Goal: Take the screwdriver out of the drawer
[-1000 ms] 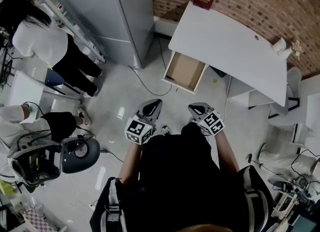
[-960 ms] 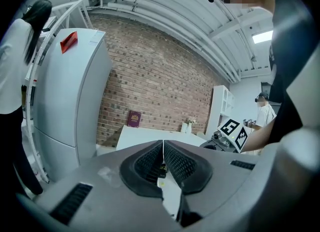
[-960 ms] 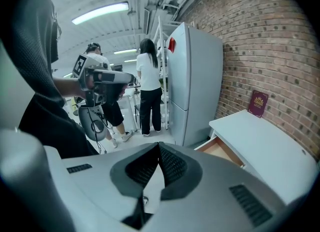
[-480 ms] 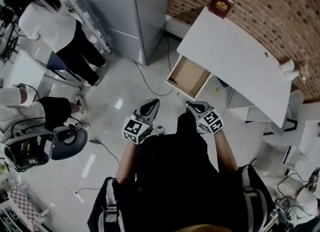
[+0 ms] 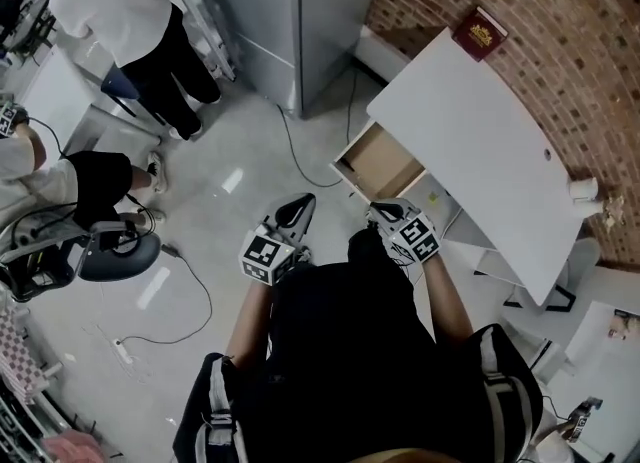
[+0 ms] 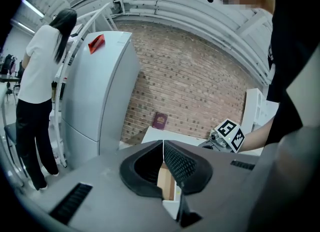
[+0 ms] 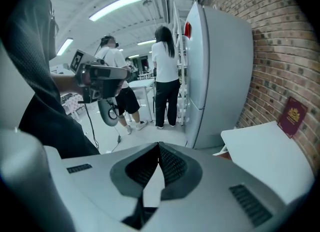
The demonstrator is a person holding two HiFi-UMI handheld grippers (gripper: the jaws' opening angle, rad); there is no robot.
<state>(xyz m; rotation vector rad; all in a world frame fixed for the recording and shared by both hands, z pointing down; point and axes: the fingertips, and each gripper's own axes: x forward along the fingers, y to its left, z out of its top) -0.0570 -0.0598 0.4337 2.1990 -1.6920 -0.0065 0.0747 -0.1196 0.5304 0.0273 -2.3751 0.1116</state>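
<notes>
Ahead of me, drawer (image 5: 384, 165) stands pulled out from desk (image 5: 470, 141); can't see screwdriver inside. Left gripper (image 5: 300, 203) and right gripper (image 5: 383, 210) both closed, empty. I'd step closer, look in, spread one gripper's jaws first.

Dark red book (image 5: 479, 33) on a white desk (image 5: 480, 141) beside a brick wall (image 5: 580, 21), grey fridge (image 5: 300, 11) nearby
</notes>
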